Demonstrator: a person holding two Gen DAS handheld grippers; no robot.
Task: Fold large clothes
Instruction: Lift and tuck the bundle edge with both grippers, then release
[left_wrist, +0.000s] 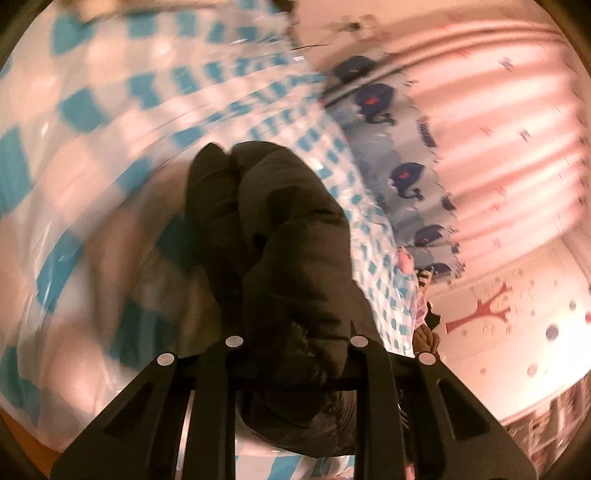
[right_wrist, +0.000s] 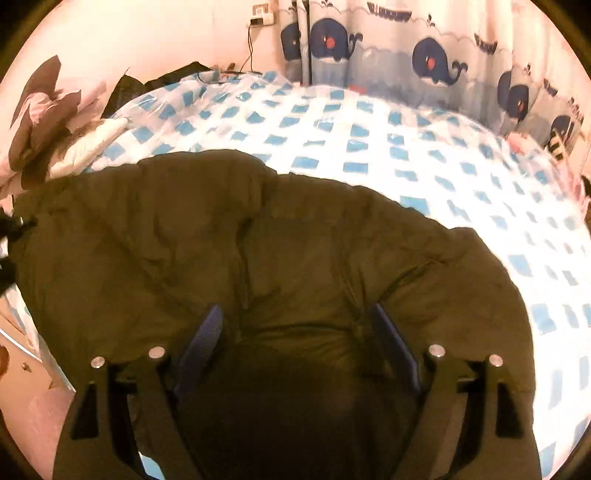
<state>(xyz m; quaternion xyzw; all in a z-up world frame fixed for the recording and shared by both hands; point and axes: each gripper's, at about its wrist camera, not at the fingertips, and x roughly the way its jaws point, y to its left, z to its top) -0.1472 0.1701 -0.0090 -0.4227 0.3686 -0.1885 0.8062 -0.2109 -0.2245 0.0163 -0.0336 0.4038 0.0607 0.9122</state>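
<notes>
Bed cover (right_wrist: 369, 147) – blue-and-white checks under clear plastic – fills both views, whale-print curtain (right_wrist: 424, 62) behind it. Dark padded jacket (right_wrist: 229, 251) lies spread on the near part of the bed, long axis running left-right across the right wrist view. Right gripper (right_wrist: 299, 332) hangs over it, jaws wide apart, nothing pinched. Left gripper (left_wrist: 291, 343) – jaws clamped on a bunched fold of jacket, which sticks up away from the cam; view blurred.

Matt padded dark cloth jacket (right_wrist: 258, 240), glossy blue-checked plastic sheet (right_wrist: 369, 140), printed cloth curtain (right_wrist: 424, 55)
</notes>
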